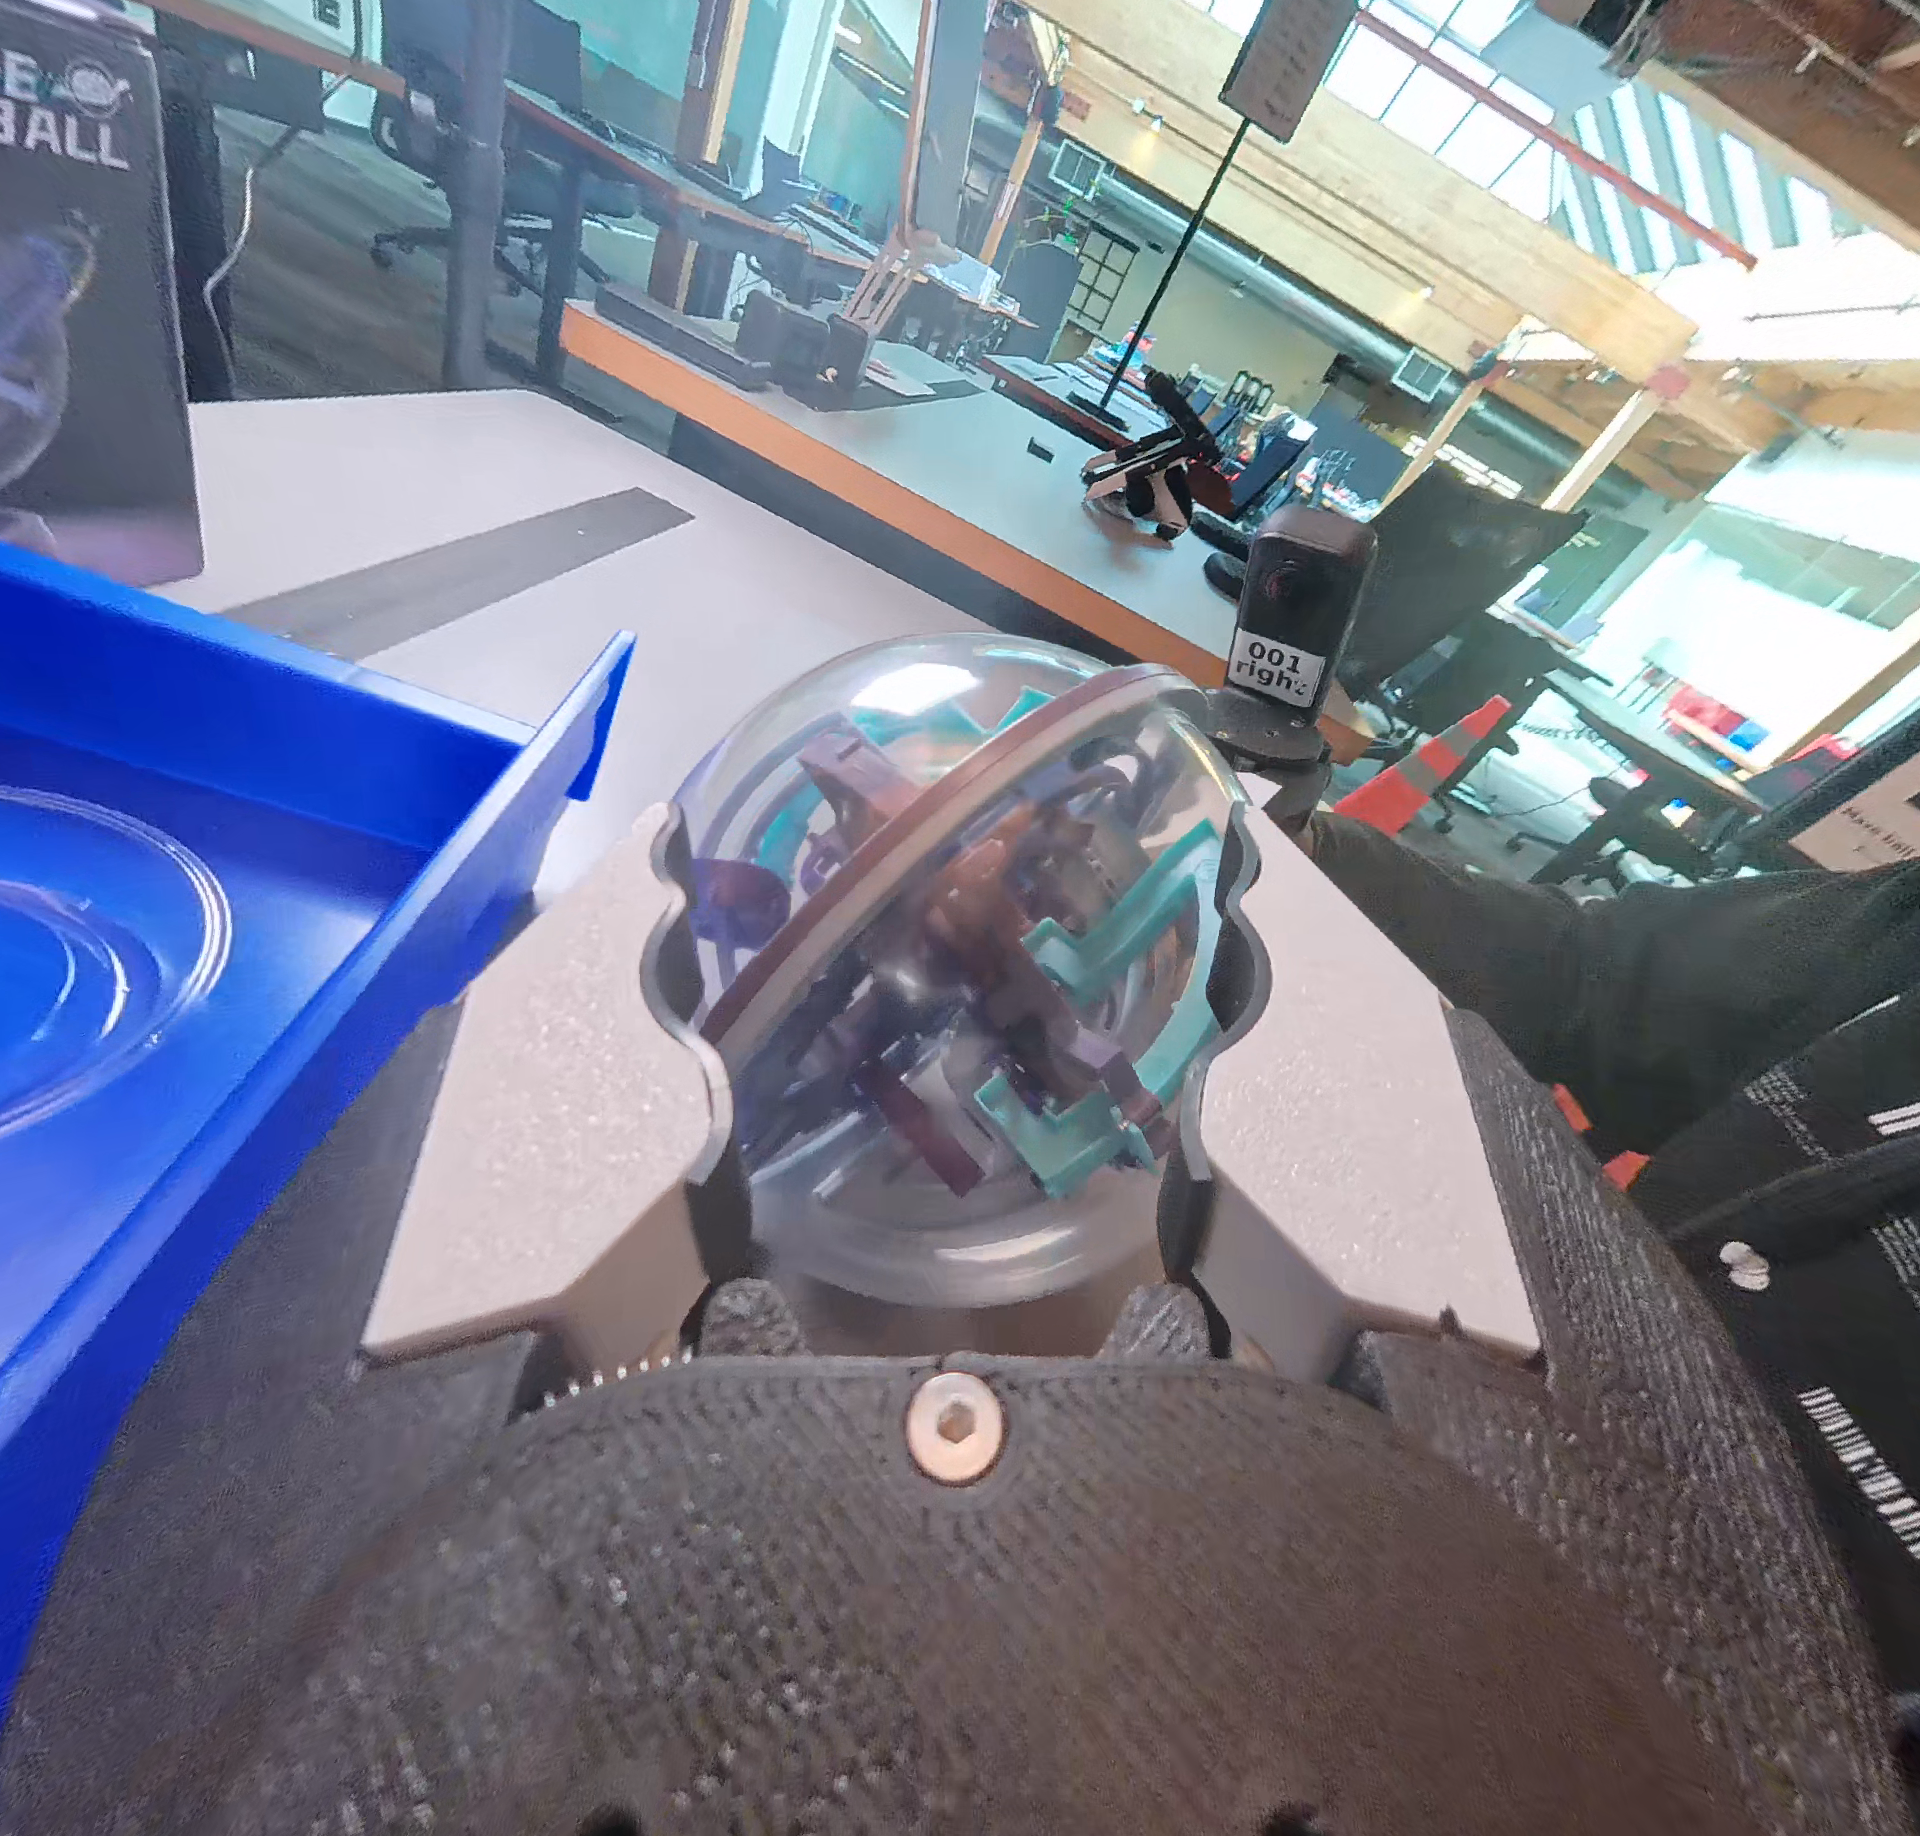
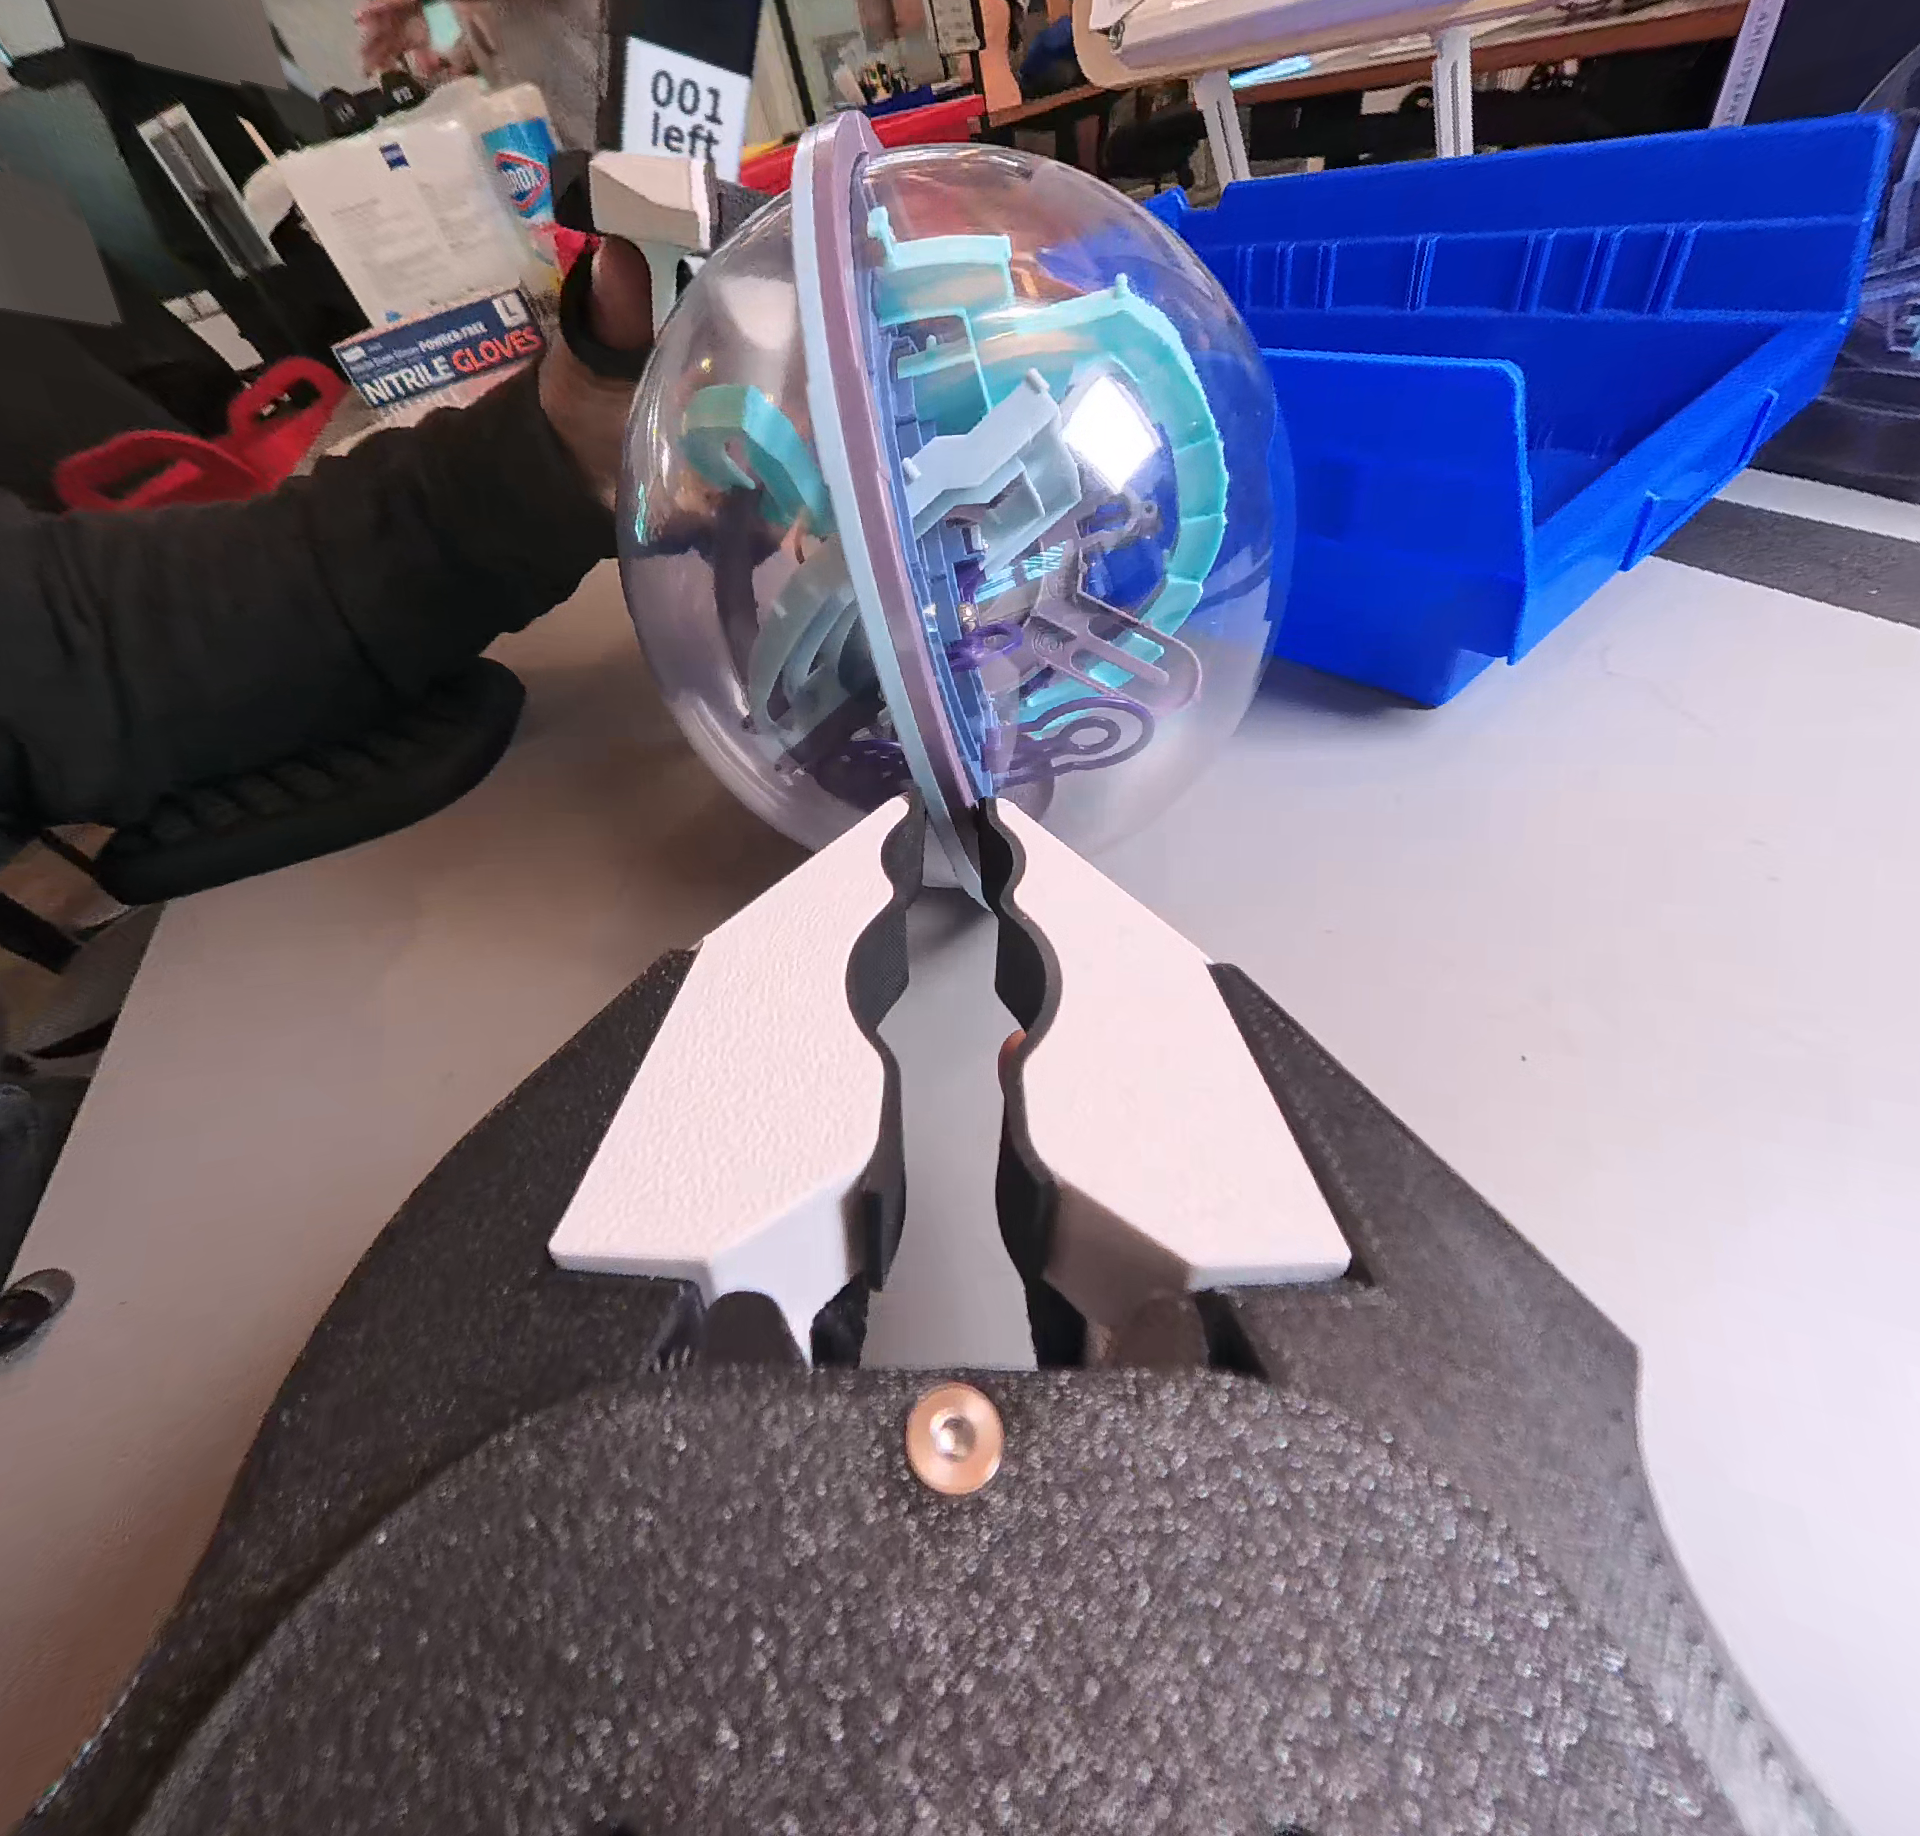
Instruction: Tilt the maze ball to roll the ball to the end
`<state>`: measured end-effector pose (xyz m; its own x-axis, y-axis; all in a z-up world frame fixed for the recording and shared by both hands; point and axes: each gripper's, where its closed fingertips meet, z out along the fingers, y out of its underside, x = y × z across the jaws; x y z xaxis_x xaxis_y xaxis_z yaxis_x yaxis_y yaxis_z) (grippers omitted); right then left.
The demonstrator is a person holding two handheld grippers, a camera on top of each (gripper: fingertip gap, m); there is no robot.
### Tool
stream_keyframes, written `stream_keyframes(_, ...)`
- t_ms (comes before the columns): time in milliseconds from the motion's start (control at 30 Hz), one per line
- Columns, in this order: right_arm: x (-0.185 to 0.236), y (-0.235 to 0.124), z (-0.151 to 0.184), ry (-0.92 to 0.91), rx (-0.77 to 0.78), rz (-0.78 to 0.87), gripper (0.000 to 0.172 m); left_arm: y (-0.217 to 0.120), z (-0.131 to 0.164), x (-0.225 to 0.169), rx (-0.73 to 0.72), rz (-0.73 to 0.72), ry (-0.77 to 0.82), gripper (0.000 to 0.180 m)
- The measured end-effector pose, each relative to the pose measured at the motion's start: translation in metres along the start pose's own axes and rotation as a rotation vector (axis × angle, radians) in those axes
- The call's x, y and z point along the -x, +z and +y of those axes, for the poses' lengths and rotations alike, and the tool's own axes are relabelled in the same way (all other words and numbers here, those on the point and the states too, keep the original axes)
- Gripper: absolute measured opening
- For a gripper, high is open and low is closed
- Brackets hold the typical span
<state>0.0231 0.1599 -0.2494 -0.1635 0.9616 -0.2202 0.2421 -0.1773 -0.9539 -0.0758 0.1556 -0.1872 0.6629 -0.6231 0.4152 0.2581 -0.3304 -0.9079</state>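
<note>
My left fingers clasped the maze ball above the counter, right of the blue bin; my right fingers pinched its rim. Grasp done; I judged the tilting remained, the inner ball unlocated.

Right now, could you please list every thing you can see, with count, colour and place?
maze ball: one, clear with teal and purple tracks, above the table, held by both claws
bin: one, blue, on the table beside the ball
table: one, white, under everything
box: one, dark, behind the bin
traffic cone: one, orange, on the floor beyond the table
glove box: one, blue, far side
left claw: fingers around the sphere
right claw: pinching the ball's rim
sleeve: black
</note>
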Motion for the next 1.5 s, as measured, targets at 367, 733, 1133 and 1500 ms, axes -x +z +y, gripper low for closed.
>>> stream_keyframes(367, -0.005, -0.002, 0.003, 0.013, 0.005, -0.01, 0.007, -0.001, -0.001, -0.006, 0.041, -0.03, 0.143, 0.096)
stream_keyframes(733, 0.012, 0.002, 0.005, -0.14, 0.019, -0.011, 0.006, 0.008, 0.039, 0.006, 0.087, 0.059, 0.12, 0.138)
stream_keyframes(1133, 0.028, 0.011, 0.009, -0.549, 0.063, 0.11, 0.006, 0.0, 0.043, 0.005, 0.009, 0.039, 0.3, 0.132)
stream_keyframes(1500, 0.044, 0.014, 0.009, -0.766, 0.054, 0.123, 0.006, -0.021, 0.051, -0.005, 0.037, 0.07, 0.248, 0.129)
